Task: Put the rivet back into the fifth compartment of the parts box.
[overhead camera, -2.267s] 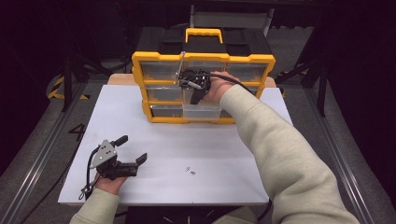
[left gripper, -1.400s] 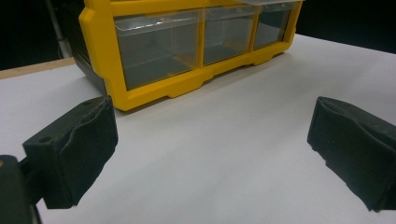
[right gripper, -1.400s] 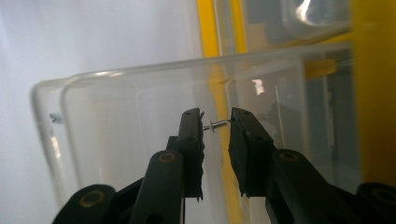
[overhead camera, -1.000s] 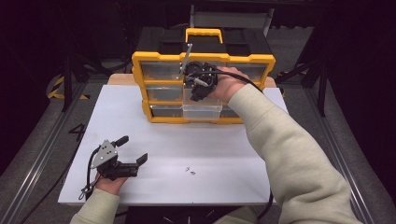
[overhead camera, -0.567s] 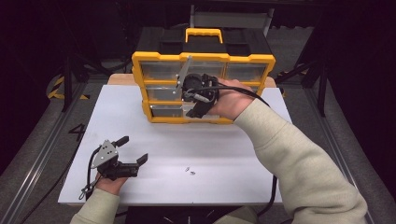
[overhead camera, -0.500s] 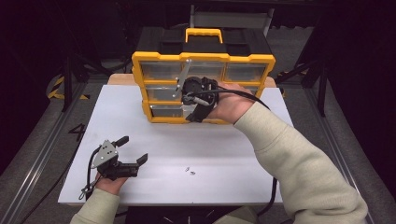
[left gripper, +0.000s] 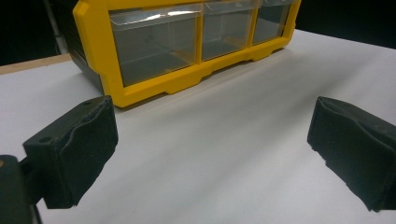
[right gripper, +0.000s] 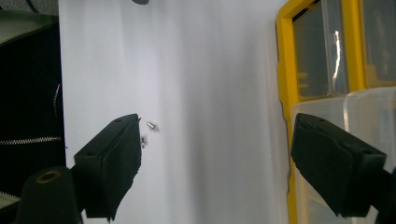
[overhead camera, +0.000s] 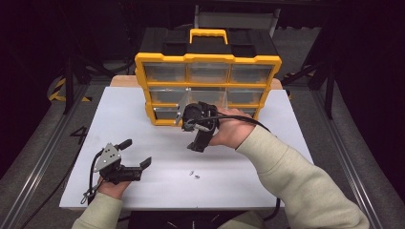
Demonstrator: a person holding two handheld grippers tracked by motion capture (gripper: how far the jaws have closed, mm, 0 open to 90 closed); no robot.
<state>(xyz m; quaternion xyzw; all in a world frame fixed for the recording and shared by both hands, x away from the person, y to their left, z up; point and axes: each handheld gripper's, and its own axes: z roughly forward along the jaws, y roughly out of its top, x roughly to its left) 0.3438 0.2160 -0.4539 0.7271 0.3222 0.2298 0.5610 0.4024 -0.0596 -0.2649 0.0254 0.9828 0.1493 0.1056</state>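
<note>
**Screws at six o'clock of right gripper, drawer ajar behind**

Screws [overhead camera: 194, 175]: two tiny pieces lying loose on white desk [overhead camera: 296, 162], toward six o'clock from right gripper [overhead camera: 197, 143], well apart; long axis too small to tell. Right gripper fingers [right gripper: 109, 161] spread wide, holding nothing, nearer to screws than left gripper [overhead camera: 143, 164], also spread and empty at eight o'clock. Yellow organizer [overhead camera: 208, 59] at twelve o'clock; bottom middle clear drawer [right gripper: 369, 100] apparently pulled out, contents unclear; other drawers look empty. Likely next: reach down toward screws.
</note>
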